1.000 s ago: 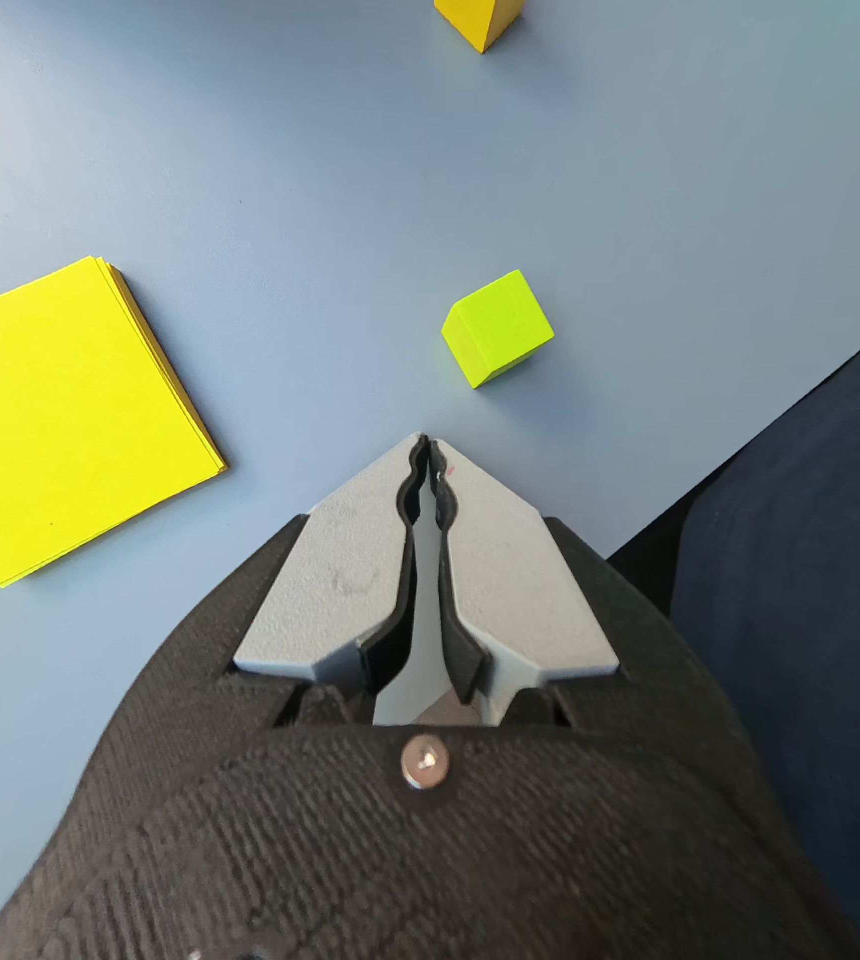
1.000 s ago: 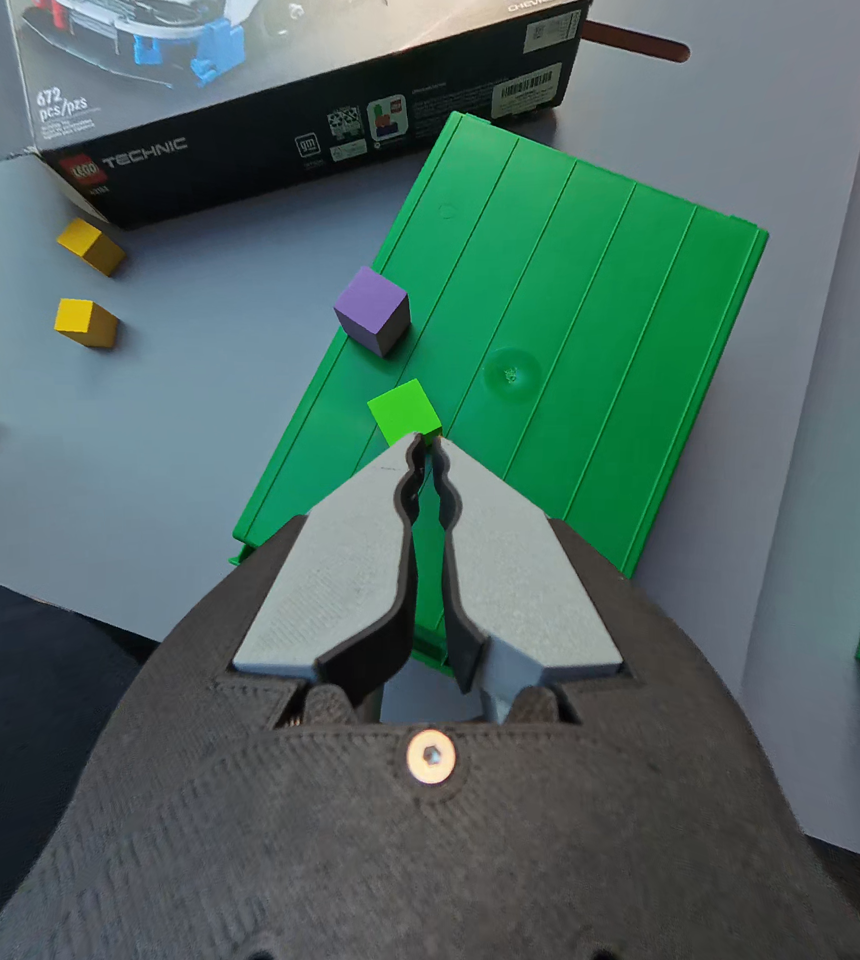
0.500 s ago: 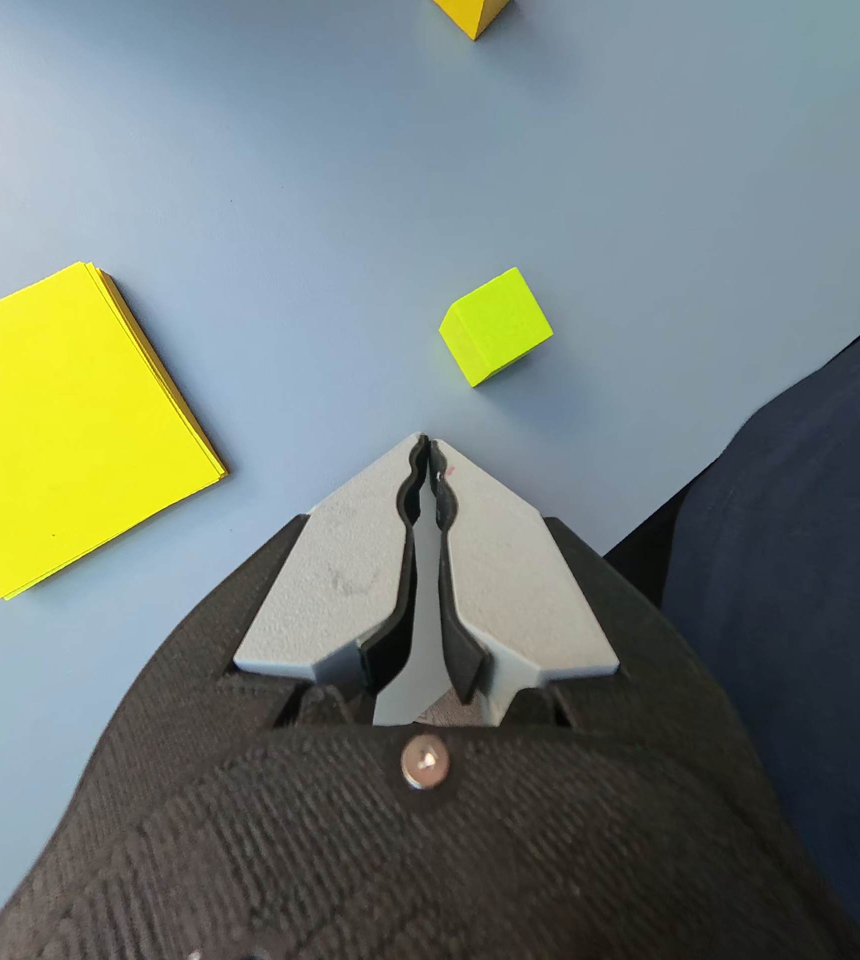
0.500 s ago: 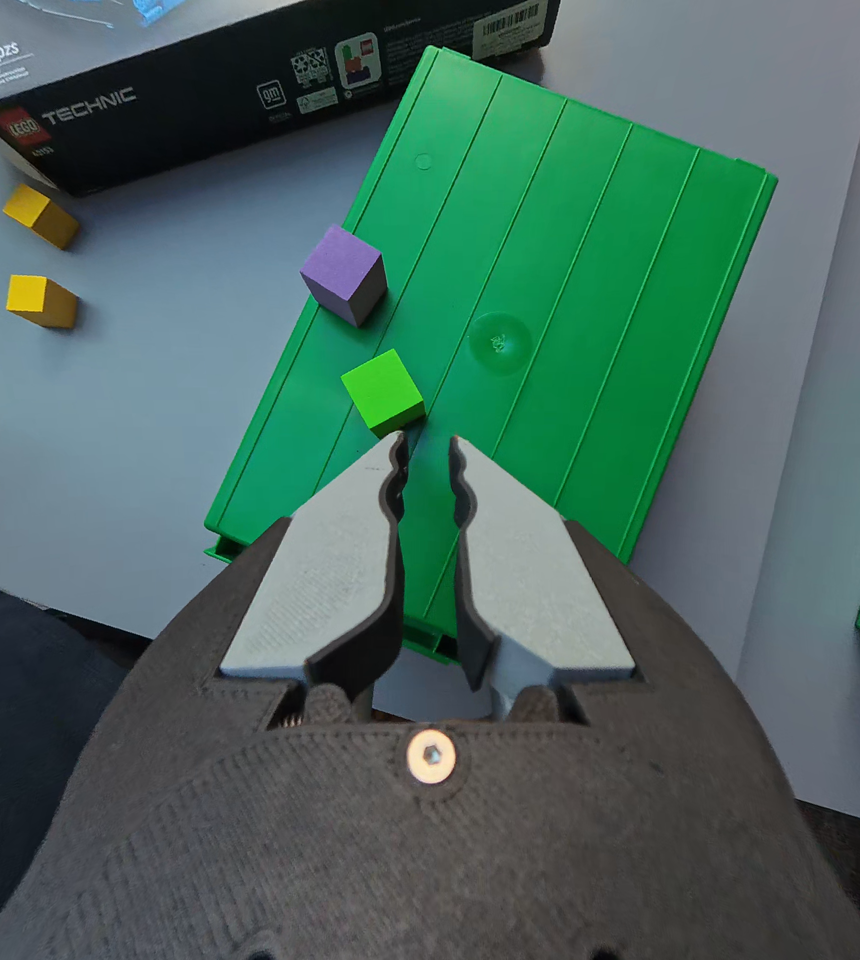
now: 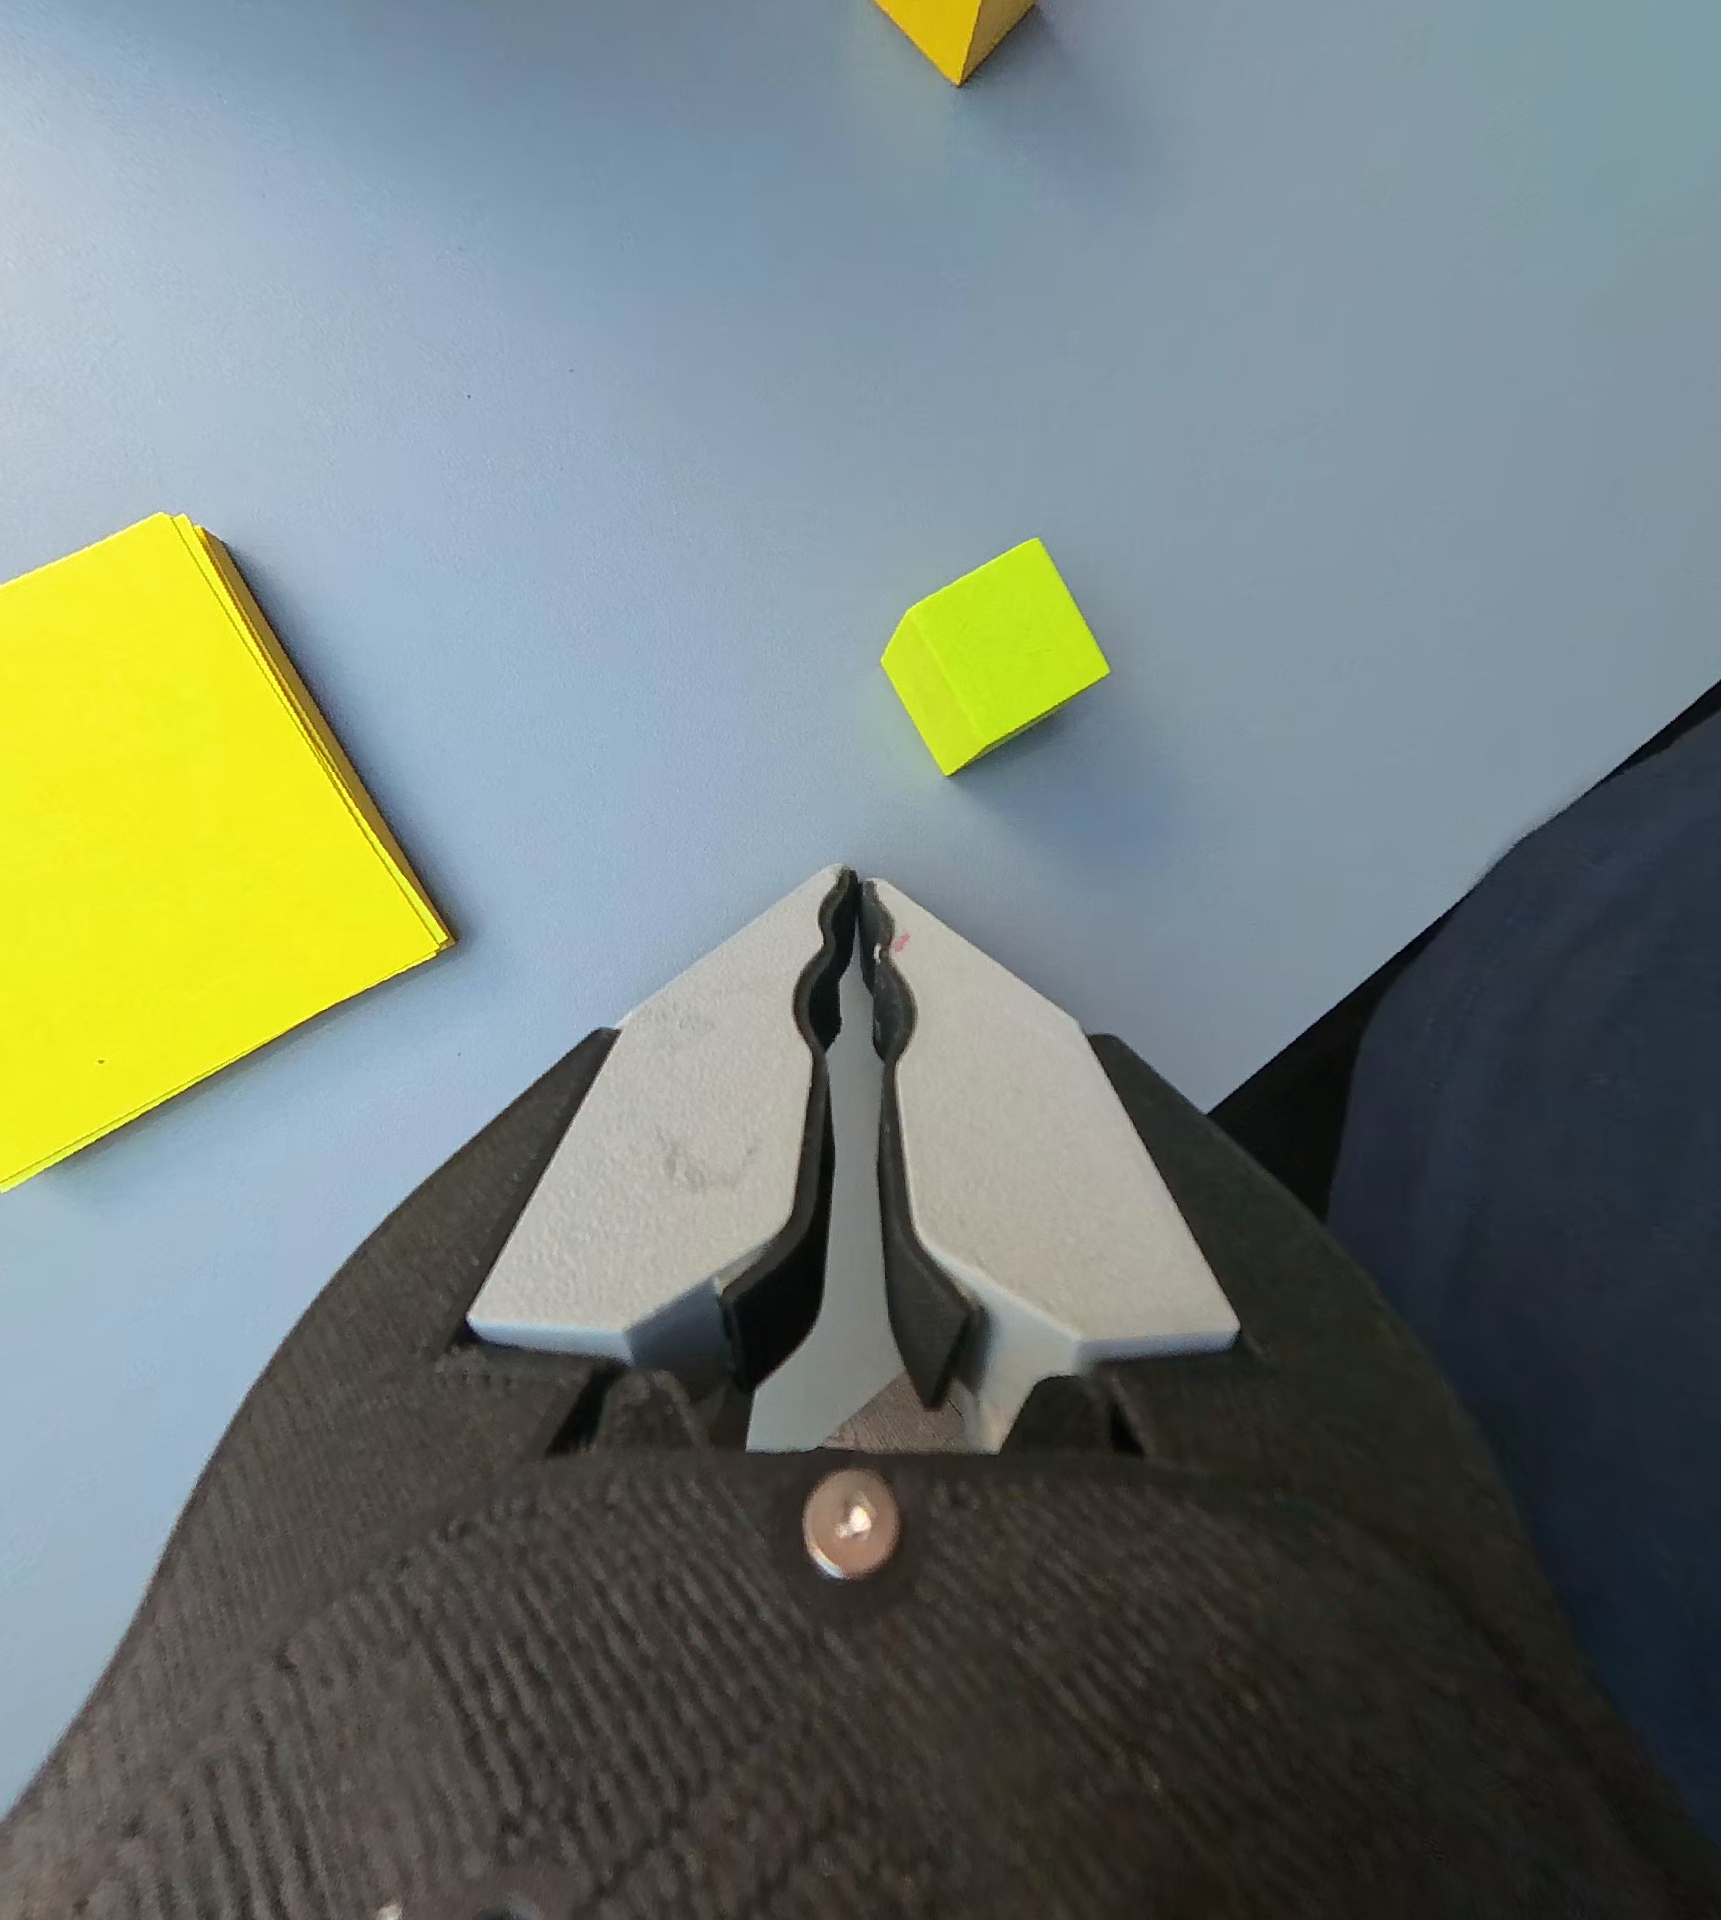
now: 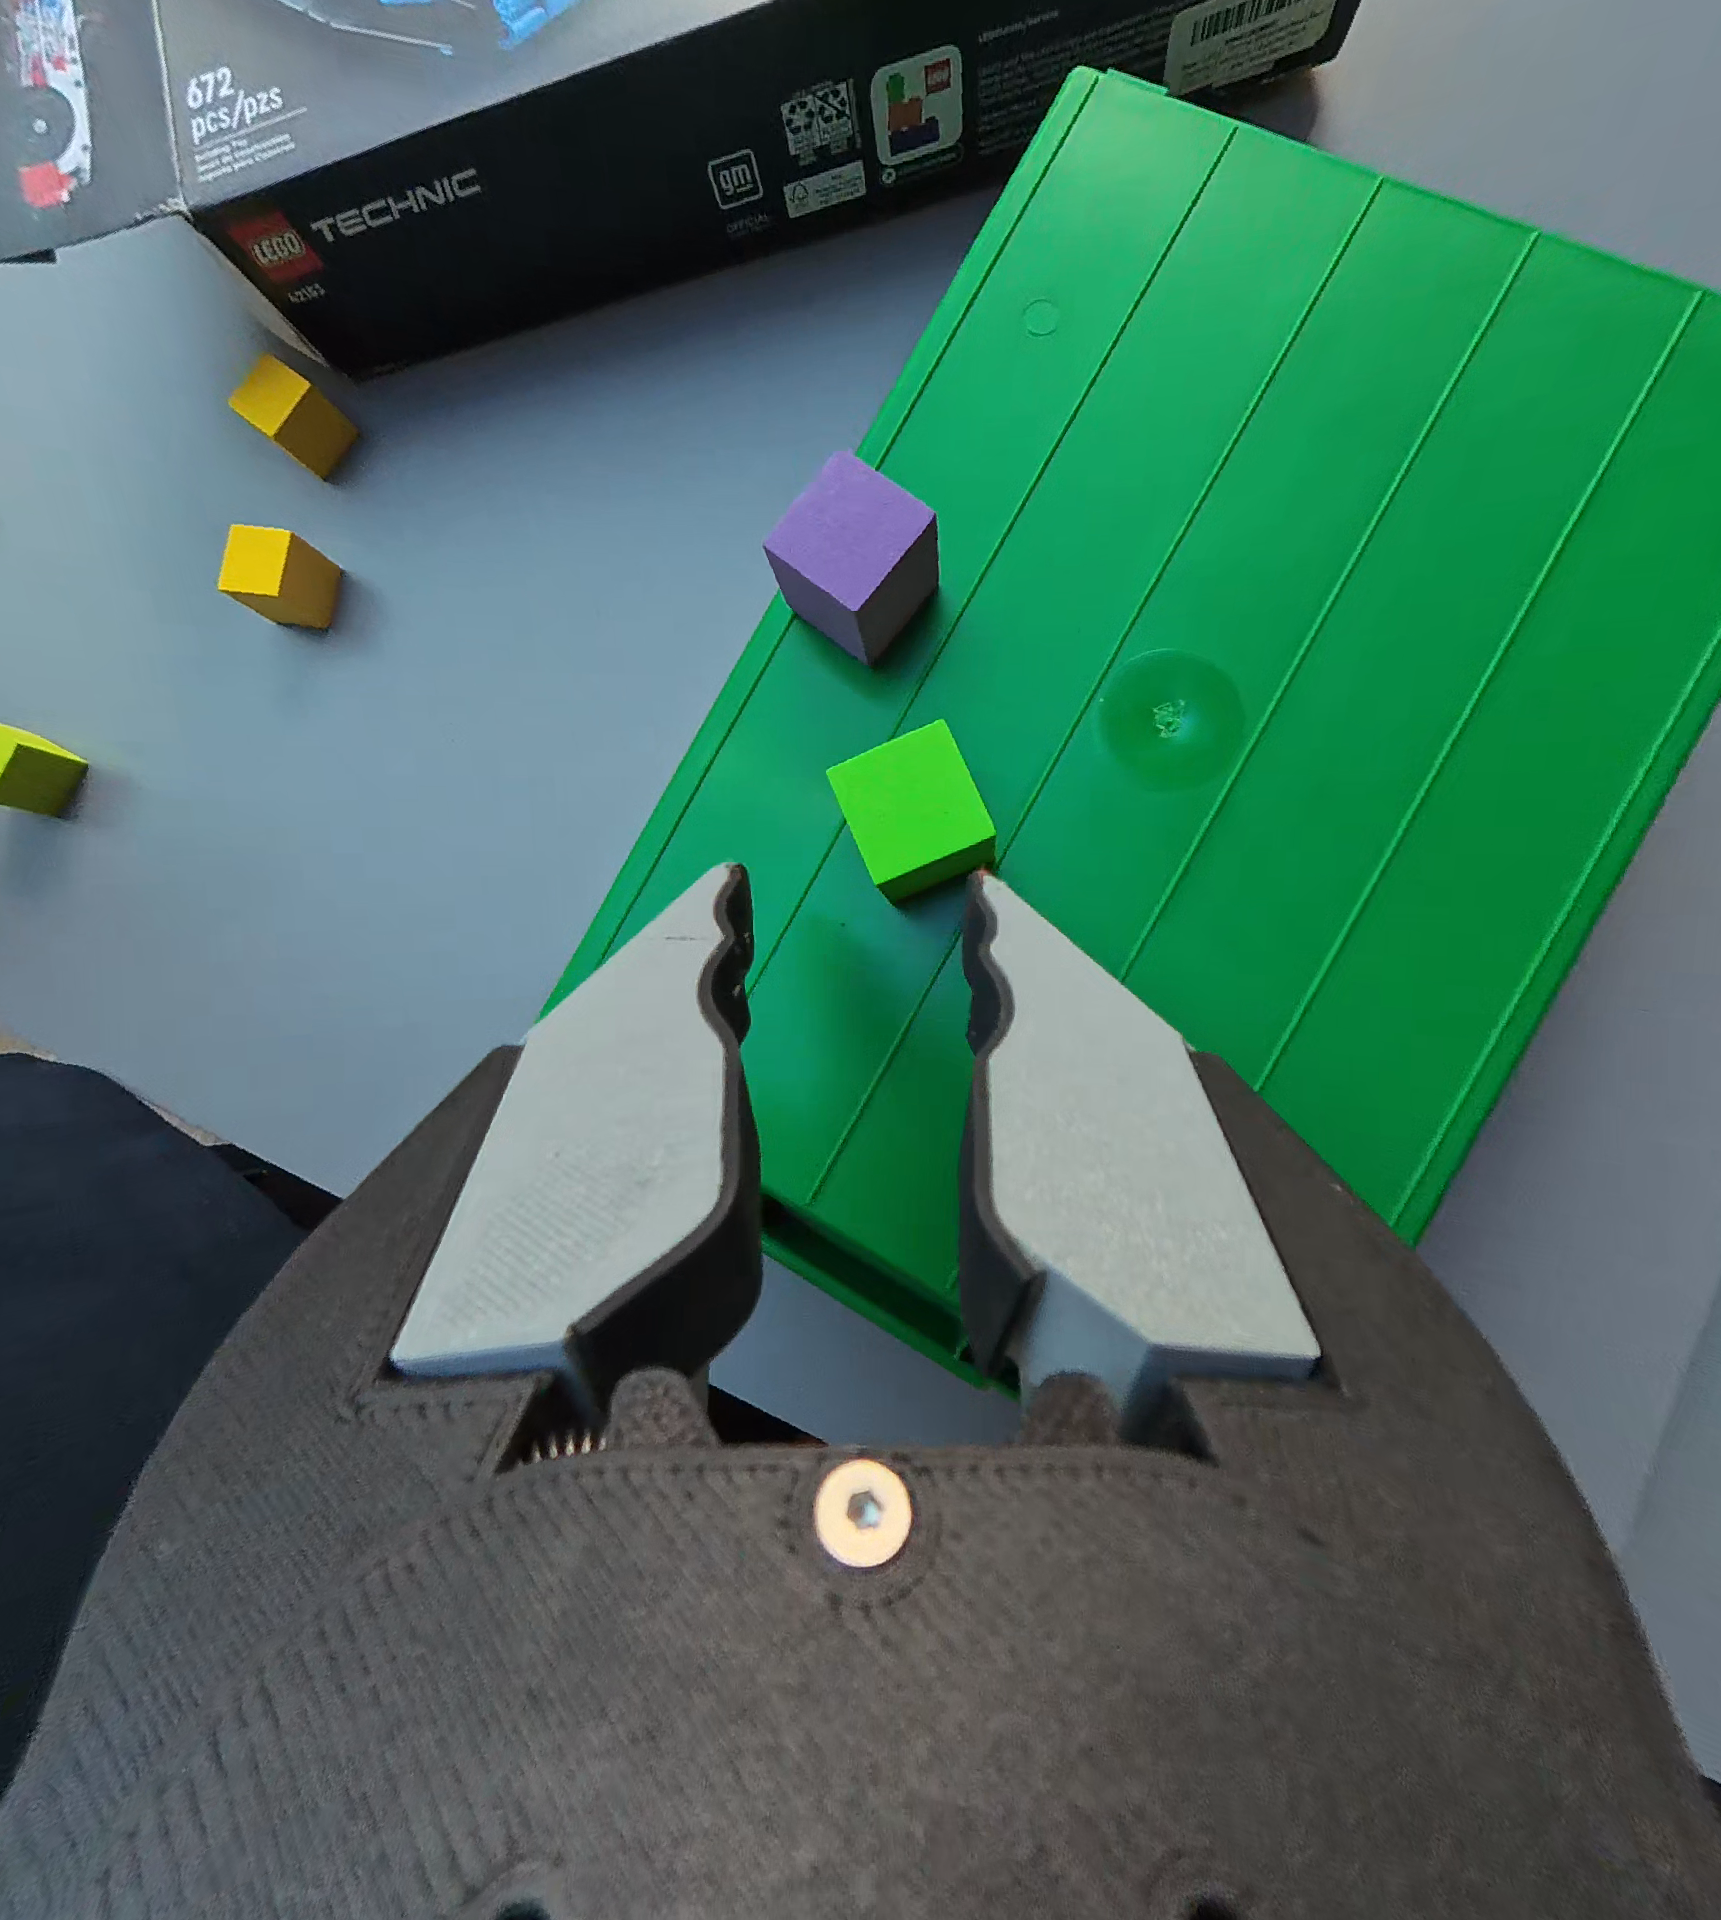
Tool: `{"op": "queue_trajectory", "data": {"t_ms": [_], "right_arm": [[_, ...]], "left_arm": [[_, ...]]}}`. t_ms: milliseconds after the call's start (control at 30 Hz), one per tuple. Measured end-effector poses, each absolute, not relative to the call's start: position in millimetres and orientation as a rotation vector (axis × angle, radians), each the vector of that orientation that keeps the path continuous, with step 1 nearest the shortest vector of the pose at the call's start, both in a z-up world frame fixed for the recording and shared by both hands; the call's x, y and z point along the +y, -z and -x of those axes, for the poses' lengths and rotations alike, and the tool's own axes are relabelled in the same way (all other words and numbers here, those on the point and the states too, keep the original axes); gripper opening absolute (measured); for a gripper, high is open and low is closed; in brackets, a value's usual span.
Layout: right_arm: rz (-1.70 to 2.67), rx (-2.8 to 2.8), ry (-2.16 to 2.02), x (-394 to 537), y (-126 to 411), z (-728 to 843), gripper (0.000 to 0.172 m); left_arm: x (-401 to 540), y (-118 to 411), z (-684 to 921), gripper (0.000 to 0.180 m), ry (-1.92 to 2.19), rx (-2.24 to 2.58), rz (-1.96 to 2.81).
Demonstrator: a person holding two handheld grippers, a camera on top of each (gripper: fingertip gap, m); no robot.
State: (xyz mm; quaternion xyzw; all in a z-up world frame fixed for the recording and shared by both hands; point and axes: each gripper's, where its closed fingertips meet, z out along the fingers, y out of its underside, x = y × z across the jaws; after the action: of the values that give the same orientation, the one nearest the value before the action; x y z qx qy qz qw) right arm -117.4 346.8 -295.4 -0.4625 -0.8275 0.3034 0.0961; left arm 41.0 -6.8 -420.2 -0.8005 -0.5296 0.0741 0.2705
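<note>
Blue-grey table (image 5: 627,312); green board (image 6: 1355,623) beside a black box (image 6: 627,156). Left gripper (image 5: 854,883) closed, empty, near lime cube (image 5: 996,655). Right gripper (image 6: 856,894) wide open, empty, behind green cube (image 6: 908,805).

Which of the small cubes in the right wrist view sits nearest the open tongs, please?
The bright green cube on the green panel, just ahead of the right tongs. The purple cube sits farther up; the yellow ones lie off it.

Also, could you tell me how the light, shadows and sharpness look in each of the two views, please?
Left wrist view: even light, a soft shadow right of the lime cube, a pale sheen at the table's upper left; the dark fabric edge is blurred. Right wrist view: the green cube throws a dark shadow toward the jaws on the green panel; the box stays sharp, its top edge bowed.
</note>
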Motion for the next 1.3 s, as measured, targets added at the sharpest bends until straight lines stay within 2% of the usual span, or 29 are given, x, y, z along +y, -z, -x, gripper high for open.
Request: {"op": "queue_trajectory", "data": {"t_ms": [133, 300, 400, 467, 500, 733, 967, 1167, 1300], "right_arm": [[1.371, -2.446, -0.816, 352.2, 302.3, 120.7, 0.039], [1.357, -2.463, -0.773, 353.5, 308.3, 127.6, 0.055], [1.317, -2.53, -0.839, 342.1, 309.0, 127.7, 0.056], [1.298, -2.577, -0.846, 337.3, 312.5, 125.3, 0.046], [1.287, -2.592, -0.842, 336.4, 314.3, 124.3, 0.027], [1.283, -2.581, -0.947, 321.6, 304.5, 122.6, 0.025], [1.089, -2.723, -1.248, 237.4, 265.9, 101.2, 0.025], [0.937, -2.86, -0.821, 188.2, 319.1, 96.8, 0.026], [0.956, -2.845, -0.513, 192.7, 357.4, 105.9, 0.026]], "left_arm": [[-6.9, 420.2, -40.8, 0.0, -0.204, -1.43, 2.152], [-6.9, 420.2, -40.8, 0.0, -0.199, -1.43, 2.155], [-6.9, 420.2, -40.8, 0.0, -0.195, -1.424, 2.163], [-6.6, 420.0, -41.0, 0.0, -0.189, -1.418, 2.156], [-6.4, 420.0, -41.2, 0.0, -0.184, -1.419, 2.149], [-6.0, 419.8, -41.9, 0.0, -0.16, -1.423, 2.128], [-6.1, 419.5, -41.8, 0.0, -0.158, -1.432, 2.081], [-6.2, 419.6, -41.7, 0.0, -0.191, -1.453, 2.077], [-6.3, 419.6, -41.8, 0.0, -0.232, -1.465, 2.076]]}}
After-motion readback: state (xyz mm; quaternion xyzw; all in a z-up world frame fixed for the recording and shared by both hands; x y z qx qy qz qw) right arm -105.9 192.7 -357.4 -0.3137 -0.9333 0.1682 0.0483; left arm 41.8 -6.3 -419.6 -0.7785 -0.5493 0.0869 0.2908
